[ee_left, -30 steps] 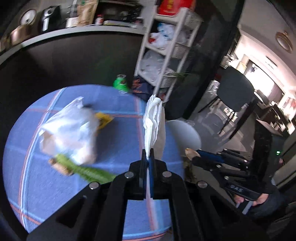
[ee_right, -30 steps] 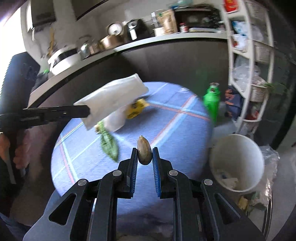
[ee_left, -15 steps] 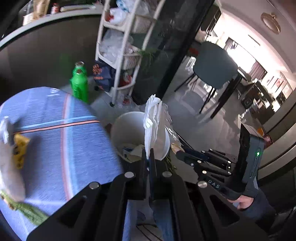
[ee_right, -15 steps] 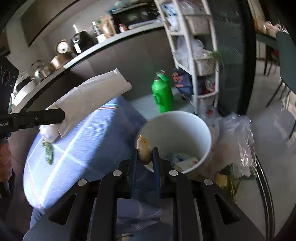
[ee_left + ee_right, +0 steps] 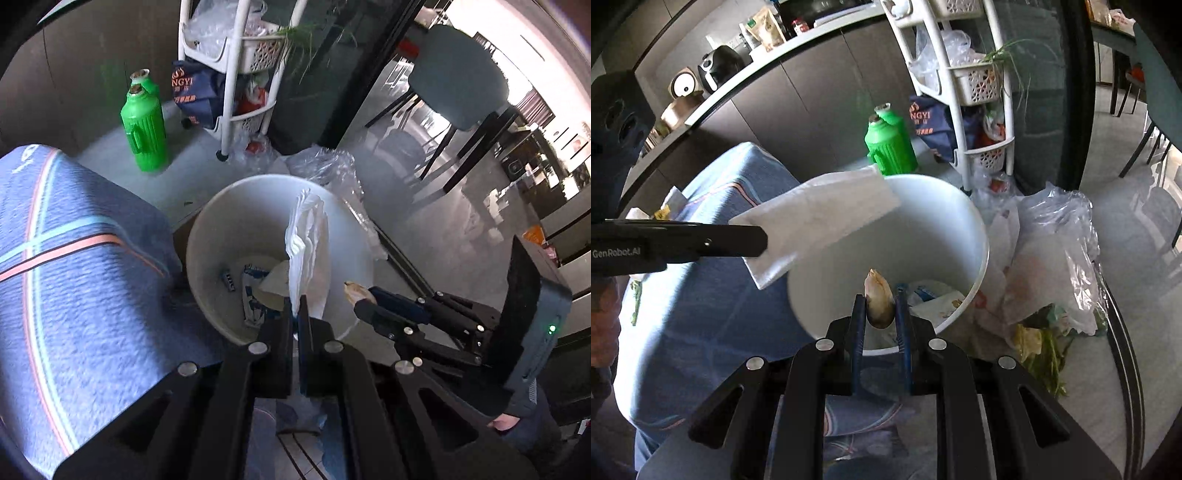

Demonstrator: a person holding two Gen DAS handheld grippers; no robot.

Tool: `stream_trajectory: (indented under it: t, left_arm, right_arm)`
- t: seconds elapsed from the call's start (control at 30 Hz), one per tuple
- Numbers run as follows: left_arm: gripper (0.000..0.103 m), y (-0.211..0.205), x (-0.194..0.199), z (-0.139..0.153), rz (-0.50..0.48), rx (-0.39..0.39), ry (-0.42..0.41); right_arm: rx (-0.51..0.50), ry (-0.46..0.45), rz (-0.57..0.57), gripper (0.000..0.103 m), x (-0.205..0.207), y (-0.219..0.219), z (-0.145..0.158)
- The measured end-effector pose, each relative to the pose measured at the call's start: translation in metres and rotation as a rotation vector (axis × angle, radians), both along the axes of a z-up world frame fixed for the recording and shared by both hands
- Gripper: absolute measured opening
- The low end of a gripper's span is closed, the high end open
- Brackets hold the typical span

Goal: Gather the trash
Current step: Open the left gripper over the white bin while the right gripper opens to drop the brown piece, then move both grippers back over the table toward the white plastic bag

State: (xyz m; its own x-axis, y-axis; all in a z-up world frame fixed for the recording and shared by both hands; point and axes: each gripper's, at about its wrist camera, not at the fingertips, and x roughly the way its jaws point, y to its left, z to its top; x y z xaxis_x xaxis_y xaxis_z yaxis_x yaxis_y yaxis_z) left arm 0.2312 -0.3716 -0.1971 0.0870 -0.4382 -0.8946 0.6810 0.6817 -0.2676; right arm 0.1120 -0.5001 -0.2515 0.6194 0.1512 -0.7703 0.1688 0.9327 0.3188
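My left gripper (image 5: 294,308) is shut on a folded white napkin (image 5: 306,242) and holds it over the open white bin (image 5: 236,206) on the floor. In the right wrist view the napkin (image 5: 820,218) hangs above the bin's near-left rim (image 5: 975,229). My right gripper (image 5: 881,306) is shut on a tan peel scrap (image 5: 879,299), held over the bin's near edge; it also shows in the left wrist view (image 5: 360,291). Paper and wrappers (image 5: 255,291) lie in the bin's bottom.
The blue-clothed table (image 5: 74,280) stands left of the bin, with trash left on it (image 5: 661,212). A green jug (image 5: 890,146), a white shelf rack (image 5: 975,85) and a clear plastic bag (image 5: 1052,258) with greens (image 5: 1045,350) surround the bin. A chair (image 5: 458,81) stands beyond.
Both grippers have swung from above the table to over the white bin, each still holding its item. The bin now sits directly under the napkin and the peel scrap.
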Motion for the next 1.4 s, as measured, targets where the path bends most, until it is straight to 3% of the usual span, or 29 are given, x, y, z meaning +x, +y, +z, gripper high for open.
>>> stream_trajectory:
  t: [0.13, 0.2, 0.23, 0.27, 0.3, 0.33, 0.37, 0.5, 0.57, 1.07, 1.4]
  left_arm:
    - [0.006, -0.007, 0.003, -0.009, -0.002, 0.020, -0.003]
    - [0.015, -0.009, 0.006, -0.009, 0.010, 0.020, -0.027]
    - [0.032, -0.009, 0.006, -0.008, 0.020, 0.014, -0.034]
    - [0.039, -0.007, 0.007, -0.004, 0.027, -0.019, -0.034]
    - [0.045, -0.005, 0.005, 0.000, 0.035, -0.032, -0.042]
    - [0.064, -0.004, 0.005, 0.005, 0.050, -0.038, -0.063]
    - [0.075, -0.004, 0.005, 0.008, 0.062, -0.047, -0.083]
    - [0.087, 0.006, 0.000, 0.028, 0.092, -0.109, -0.126]
    - [0.100, 0.015, -0.005, 0.039, 0.130, -0.127, -0.155]
    - [0.099, 0.088, -0.038, 0.094, 0.344, -0.148, -0.202]
    - [0.099, 0.201, -0.075, 0.128, 0.566, -0.117, -0.266]
  right_arm:
    - [-0.007, 0.011, 0.002, 0.016, 0.007, -0.003, -0.007]
    - [-0.013, 0.006, 0.004, 0.021, 0.009, -0.004, -0.007]
    - [-0.016, 0.001, 0.008, 0.032, 0.009, -0.004, -0.007]
    - [-0.021, -0.007, 0.009, 0.045, 0.008, -0.003, -0.006]
    - [-0.029, -0.020, 0.012, 0.049, 0.007, -0.003, -0.004]
    - [-0.032, -0.032, 0.017, 0.056, 0.005, -0.002, -0.002]
    - [-0.034, -0.042, 0.020, 0.064, 0.004, -0.002, 0.000]
    - [-0.064, -0.099, 0.036, 0.086, -0.003, 0.005, 0.013]
    - [-0.072, -0.115, 0.038, 0.093, -0.005, 0.007, 0.019]
    - [-0.080, -0.152, 0.077, 0.094, -0.022, 0.044, 0.072]
    - [-0.094, -0.212, 0.189, 0.094, -0.036, 0.102, 0.117]
